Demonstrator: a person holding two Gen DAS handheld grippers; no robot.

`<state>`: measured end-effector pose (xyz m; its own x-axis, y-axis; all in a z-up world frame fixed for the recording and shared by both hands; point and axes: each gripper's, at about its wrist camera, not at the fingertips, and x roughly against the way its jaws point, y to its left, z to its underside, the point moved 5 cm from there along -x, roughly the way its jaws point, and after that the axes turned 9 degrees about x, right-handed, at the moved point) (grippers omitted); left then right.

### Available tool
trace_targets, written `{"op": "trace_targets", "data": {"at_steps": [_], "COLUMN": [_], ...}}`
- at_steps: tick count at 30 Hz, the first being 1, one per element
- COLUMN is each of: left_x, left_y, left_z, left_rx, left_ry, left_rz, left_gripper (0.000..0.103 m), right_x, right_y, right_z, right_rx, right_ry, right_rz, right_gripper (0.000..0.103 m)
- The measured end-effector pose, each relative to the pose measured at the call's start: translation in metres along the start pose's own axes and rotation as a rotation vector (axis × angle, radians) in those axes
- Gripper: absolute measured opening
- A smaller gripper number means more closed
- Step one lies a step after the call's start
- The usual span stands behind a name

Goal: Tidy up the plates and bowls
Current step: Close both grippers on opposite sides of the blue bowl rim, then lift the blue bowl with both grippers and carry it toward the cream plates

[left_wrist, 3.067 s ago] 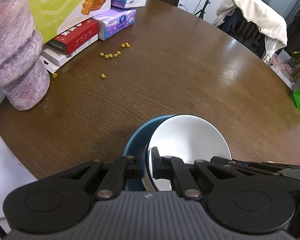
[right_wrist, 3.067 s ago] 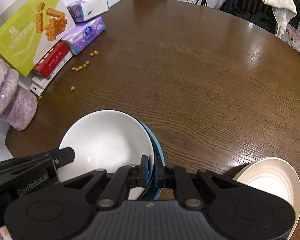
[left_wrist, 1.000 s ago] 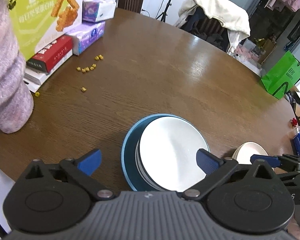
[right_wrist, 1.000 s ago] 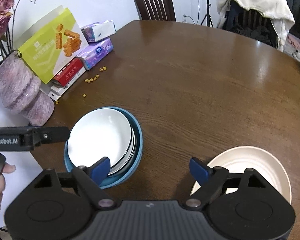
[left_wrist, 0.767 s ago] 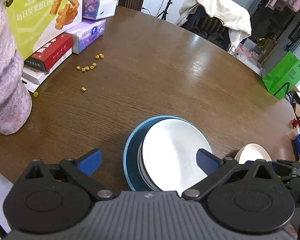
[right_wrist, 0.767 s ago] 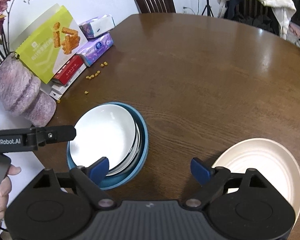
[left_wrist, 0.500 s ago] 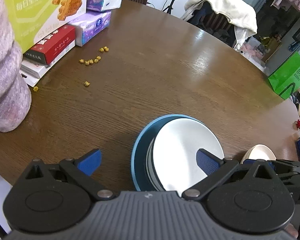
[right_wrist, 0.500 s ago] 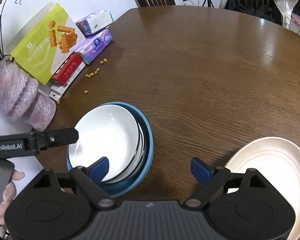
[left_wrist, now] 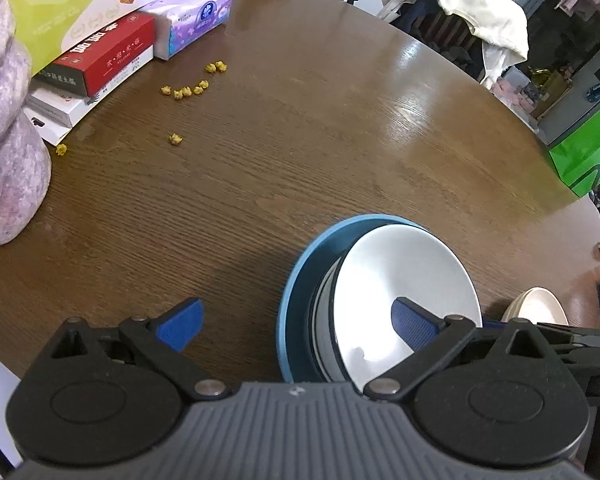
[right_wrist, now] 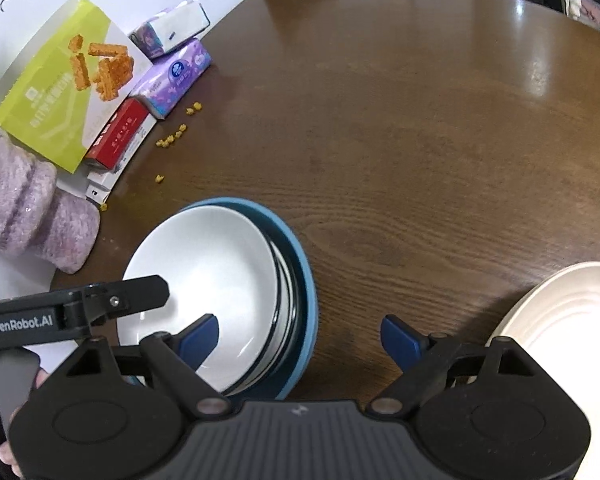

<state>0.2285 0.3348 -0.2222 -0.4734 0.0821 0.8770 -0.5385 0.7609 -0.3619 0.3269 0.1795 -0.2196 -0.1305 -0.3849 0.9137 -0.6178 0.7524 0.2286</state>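
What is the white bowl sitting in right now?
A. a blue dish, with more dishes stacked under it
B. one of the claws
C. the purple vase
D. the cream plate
A: the white bowl rests on top of a stack nested in the blue dish on the table; the cream plate lies apart to the side, and both claws are open and empty.

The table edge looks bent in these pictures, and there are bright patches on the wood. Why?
Left wrist view: the lens curves the table rim, and a window-like glare streaks the far wood. Right wrist view: same bulging, glare at the far right; the cream plate is cut off by the frame and the white bowl shows soft reflections.
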Motion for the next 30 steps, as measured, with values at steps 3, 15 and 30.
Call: {"op": "trace_targets", "data": {"at_steps": [3,15,30], "left_x": [-0.005,-0.019,-0.030], "left_y": [0.001,0.003,0.006], "left_z": [-0.001,0.002,0.002], "left_rx": [0.003,0.024,0.044], "left_ry": [0.010,0.067,0.098], "left_rz": [0.005,0.054,0.073], "left_gripper": [0.093,0.059,0.038], "right_x": [-0.004,-0.016,-0.019], "right_y": [0.003,0.001,0.001], "right_z": [0.000,0.002,0.001], "right_rx": [-0.010,-0.084,-0.122], "right_ry": [0.007,0.030,0.022], "right_rz": [-0.002,-0.043,-0.067], "right_gripper": [0.081,0.055,0.038]}}
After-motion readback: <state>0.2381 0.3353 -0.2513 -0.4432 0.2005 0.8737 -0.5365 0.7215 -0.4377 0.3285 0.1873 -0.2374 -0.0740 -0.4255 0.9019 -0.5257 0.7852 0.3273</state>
